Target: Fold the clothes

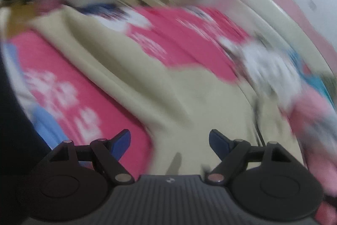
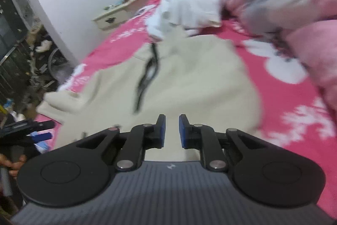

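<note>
Over bedsheet (image 2: 284,52), right gripper (image 2: 172,130) narrowly parted, empty.

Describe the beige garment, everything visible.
The beige garment looks like soft, thick fabric, spread mostly flat and rumpled on the pink sheet, with long folds in the left wrist view. One part sticks out toward the bed's edge at left, possibly a sleeve. A dark cord lies looped on it. A white cloth overlaps its far end. Neither claw touches it. Blur hides finer detail.
</note>
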Tool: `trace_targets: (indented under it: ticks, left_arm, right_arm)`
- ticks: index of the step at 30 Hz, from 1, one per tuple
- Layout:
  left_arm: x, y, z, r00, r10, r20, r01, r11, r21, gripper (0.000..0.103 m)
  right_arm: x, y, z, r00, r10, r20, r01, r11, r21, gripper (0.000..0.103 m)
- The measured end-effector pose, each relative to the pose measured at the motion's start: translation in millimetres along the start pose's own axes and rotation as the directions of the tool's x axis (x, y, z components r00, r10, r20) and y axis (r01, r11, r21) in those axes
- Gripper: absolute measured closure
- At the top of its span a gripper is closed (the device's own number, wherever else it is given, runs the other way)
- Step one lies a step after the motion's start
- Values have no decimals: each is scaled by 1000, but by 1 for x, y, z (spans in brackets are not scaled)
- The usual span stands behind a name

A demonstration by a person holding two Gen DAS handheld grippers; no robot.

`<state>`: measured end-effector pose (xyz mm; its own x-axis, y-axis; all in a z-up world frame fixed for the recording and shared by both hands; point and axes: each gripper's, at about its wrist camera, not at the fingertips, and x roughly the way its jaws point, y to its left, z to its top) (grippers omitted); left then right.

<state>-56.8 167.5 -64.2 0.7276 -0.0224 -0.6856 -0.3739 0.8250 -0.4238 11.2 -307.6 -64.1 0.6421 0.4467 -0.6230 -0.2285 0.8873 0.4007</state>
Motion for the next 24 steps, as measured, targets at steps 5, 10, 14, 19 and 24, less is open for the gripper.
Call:
trace_targets:
  ticks: [5, 10, 14, 19, 24]
  left_arm:
    - [22, 28, 46, 942, 287, 172, -241, 939, -245, 20]
    - [55, 58, 90, 837, 517, 181, -392, 796, -461, 20]
    - [75, 95, 119, 752, 653, 88, -453, 609, -651, 21]
    - [98, 125, 151, 697, 717, 11, -507, 503, -701, 21]
    - [98, 131, 160, 707, 706, 47, -473, 521, -710, 65]
  right_arm:
    - [32, 32, 7, 993, 112, -43, -110, 993, 42, 89]
    - [64, 72, 15, 981, 170, -94, -170, 985, 3, 88]
    - [75, 86, 11, 972, 199, -123, -202, 979, -15, 85]
    - [82, 83, 3, 967, 196, -163, -199, 980, -1, 83]
    - [84, 71, -4, 969, 168, -179, -166, 986, 30, 83]
